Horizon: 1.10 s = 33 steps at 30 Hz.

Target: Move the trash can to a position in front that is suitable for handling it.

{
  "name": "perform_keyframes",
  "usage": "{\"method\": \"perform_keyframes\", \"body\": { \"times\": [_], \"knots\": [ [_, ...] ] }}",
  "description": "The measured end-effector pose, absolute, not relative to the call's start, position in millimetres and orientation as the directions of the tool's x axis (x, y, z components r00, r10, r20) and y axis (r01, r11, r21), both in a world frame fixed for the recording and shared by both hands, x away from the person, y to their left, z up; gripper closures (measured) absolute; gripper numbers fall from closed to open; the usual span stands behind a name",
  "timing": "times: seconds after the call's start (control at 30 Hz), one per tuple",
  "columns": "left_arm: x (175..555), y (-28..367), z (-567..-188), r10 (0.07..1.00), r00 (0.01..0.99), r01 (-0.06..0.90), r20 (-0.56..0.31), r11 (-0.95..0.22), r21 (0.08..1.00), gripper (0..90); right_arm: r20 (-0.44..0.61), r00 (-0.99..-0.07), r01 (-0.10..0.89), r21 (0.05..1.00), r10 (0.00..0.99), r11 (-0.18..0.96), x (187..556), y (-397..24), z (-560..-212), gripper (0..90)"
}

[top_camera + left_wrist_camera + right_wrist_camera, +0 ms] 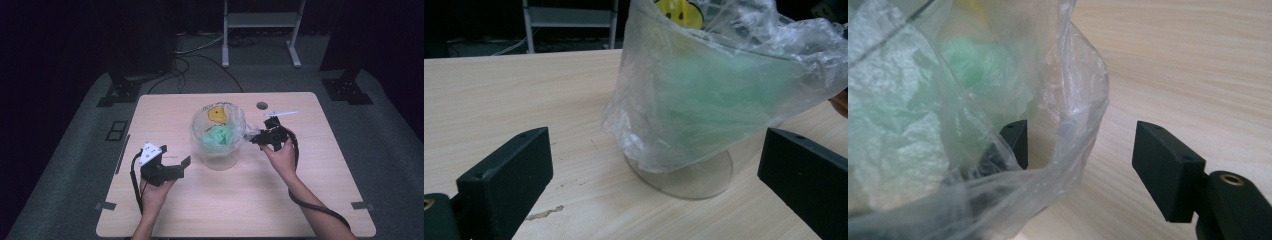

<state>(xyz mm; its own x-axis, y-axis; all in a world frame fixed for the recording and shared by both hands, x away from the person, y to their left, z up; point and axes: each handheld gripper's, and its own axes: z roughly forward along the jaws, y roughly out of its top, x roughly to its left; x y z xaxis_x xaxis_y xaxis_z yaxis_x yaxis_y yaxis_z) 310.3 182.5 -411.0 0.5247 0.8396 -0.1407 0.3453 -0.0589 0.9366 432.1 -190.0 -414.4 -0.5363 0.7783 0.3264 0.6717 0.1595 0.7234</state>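
While the high view took in the whole wooden counter (235, 195), a clear plastic bag (218, 135) lining a round clear container (684, 175) stood at its middle, green crumpled material (220, 136) and a yellow patch (218, 115) inside. Close up, the right gripper (1083, 145) had its jaws spread, one tucked behind the bag's loose edge. The left gripper (654, 175) hung just beside the container, jaws released and apart from it. A small grey disc (262, 105) lay near the far edge.
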Motion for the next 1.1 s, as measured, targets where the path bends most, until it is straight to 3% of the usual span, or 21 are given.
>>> {"method": "perform_keyframes", "body": {
  "times": [0.7, 1.1],
  "knots": [
    [310.3, 180.1, -395.2, 0.834, 0.536, 0.309, -0.131, -0.050, 0.950, 0.0, 0.320, -0.605, 0.640, 0.740, 0.729, 0.206, 436.8, -153.2, -418.1, 38.7],
    [328.8, 177.2, -380.2, 0.831, 0.539, 0.324, -0.140, -0.051, 0.945, 5.0, 0.318, -0.575, 0.655, 0.731, 0.754, 0.192, 434.4, -181.1, -425.1, 38.2]
  ]
}}
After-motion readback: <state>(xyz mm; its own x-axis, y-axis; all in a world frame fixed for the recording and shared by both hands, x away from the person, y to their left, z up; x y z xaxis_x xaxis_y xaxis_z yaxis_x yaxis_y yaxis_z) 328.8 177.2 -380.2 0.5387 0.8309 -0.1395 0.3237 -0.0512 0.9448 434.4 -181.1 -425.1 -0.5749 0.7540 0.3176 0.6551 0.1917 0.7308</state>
